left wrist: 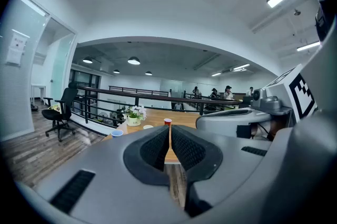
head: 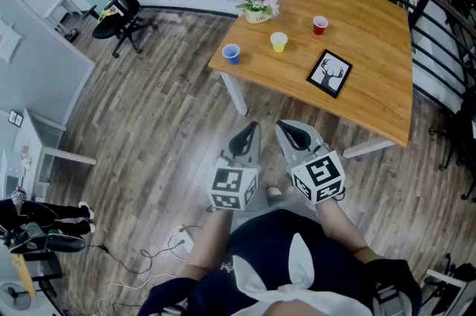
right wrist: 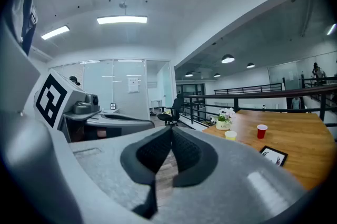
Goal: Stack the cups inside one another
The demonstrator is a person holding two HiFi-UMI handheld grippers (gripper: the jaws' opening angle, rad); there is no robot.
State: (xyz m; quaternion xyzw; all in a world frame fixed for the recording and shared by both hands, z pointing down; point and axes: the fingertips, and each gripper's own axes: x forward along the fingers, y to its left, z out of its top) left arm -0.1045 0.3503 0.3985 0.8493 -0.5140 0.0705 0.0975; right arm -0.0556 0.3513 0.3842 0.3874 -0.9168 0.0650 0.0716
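Leftmost, off the table, a black office chair (head: 119, 17) on the plank floor. Then, on the wooden table (head: 372, 47) near its left corner, a blue cup (head: 231, 53), upright and open-mouthed. Behind and right of it, a small pot of flowers (head: 259, 7). Next a yellow cup (head: 279, 42), then a red cup (head: 320, 25), all three cups standing apart from one another, none nested yet. Right of the yellow cup and nearer the front edge, a framed deer picture (head: 329, 73) lying flat. Down in the foreground, well short of the table: left gripper (head: 251, 130) clenched, pads pressed together with nothing between them. Just beside it, right gripper (head: 287, 129) likewise closed tight and empty. Task judged not begun. Probably thin, light party cups, stiff enough at the rim but easily dented at the wall, and quick to tip or skid on smooth wood. Best taken across the rim, one pad inside and one outside, or lightly around the upper wall, with only a gentle squeeze. Then lifted straight up, carried over a neighbour and lowered plumb so as not to knock it over.
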